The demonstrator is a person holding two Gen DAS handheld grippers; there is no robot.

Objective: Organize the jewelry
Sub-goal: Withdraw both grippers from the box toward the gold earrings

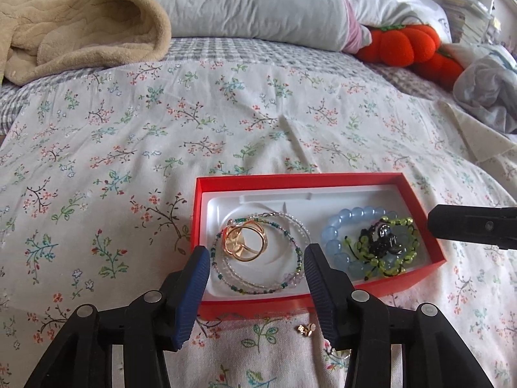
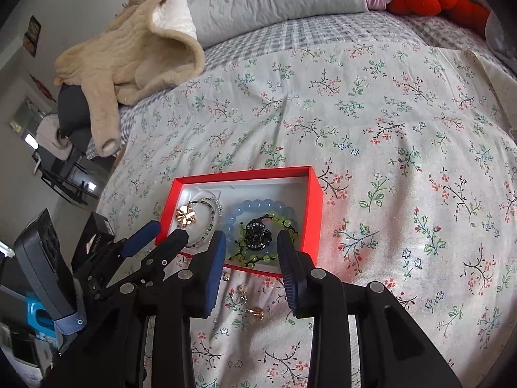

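A red box point(image 1: 323, 179) with a white insert lies on the floral bedspread. Inside it are a gold flower ring point(image 1: 247, 242), a thin beaded necklace point(image 1: 290, 242), a blue bead bracelet point(image 1: 336, 242), a green bead bracelet point(image 1: 404, 249) and a black hair clip point(image 1: 384, 237). My left gripper point(image 1: 257, 258) is open above the box's left half, with nothing pressed between its pads. My right gripper point(image 2: 252, 242) is open over the black clip point(image 2: 257, 236), its pads clear of it. Small gold earrings point(image 1: 305, 329) point(image 2: 255, 313) lie on the cloth in front of the box.
A beige fleece garment point(image 1: 80, 22) is heaped at the back left. Behind it lie a grey pillow point(image 1: 252, 0) and an orange pumpkin plush point(image 1: 404, 45). Crumpled grey cloth point(image 1: 488, 93) is at the right. Past the bed's left edge stand dark devices point(image 2: 42, 258).
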